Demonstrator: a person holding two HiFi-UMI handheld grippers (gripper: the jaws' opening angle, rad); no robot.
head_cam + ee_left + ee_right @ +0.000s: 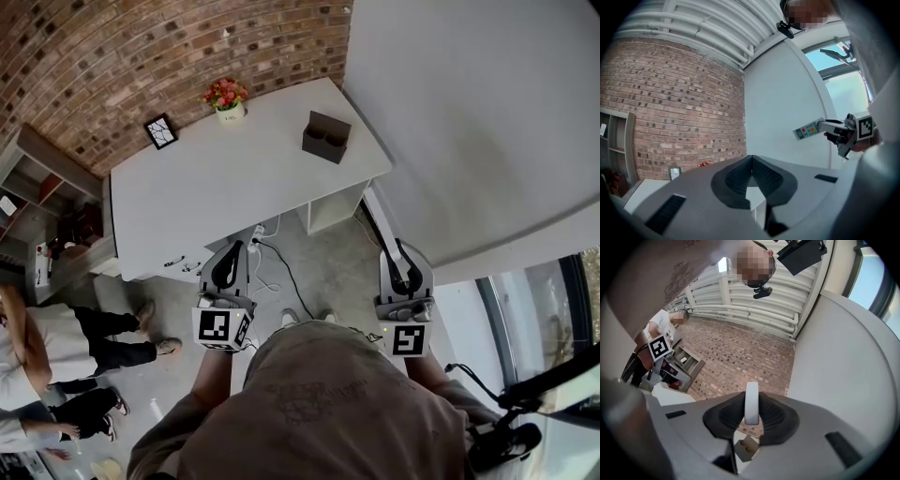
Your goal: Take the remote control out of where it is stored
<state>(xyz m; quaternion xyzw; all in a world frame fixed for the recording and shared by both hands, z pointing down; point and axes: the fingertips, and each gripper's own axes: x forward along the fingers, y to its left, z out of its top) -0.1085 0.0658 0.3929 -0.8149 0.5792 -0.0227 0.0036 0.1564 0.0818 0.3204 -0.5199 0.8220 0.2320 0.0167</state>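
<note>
While the right gripper (751,417) clamps the remote control (751,398) edge-on between its pads, the left gripper (751,161) carries nothing, its jaws pressed together. The remote is out of the brown holder (326,137) and is held in the air, well apart from the table (234,187). The left gripper view shows its button face, with most of its length sticking out past the jaws.

Hazards, as I judge them:
(a) The grip takes one end only, so the long free part could lever round or slide out of the pads if I swing the hand sharply.
(b) The white wall (469,112) lies close on the right, and a careless turn could knock the free end against it.
(c) A cable (281,272) trails across the floor in front of the table and could snag a forward step.
(d) The left gripper, being closed, could not catch a slip.

Surface: the white table top bears the holder near its right end, a pot of flowers (227,98) at the back edge and a small framed picture (160,131) further left.

Room: a brick wall (141,56) runs behind the table, with shelving (37,178) at the left. The floor is grey, and people (56,347) are at the left.
</note>
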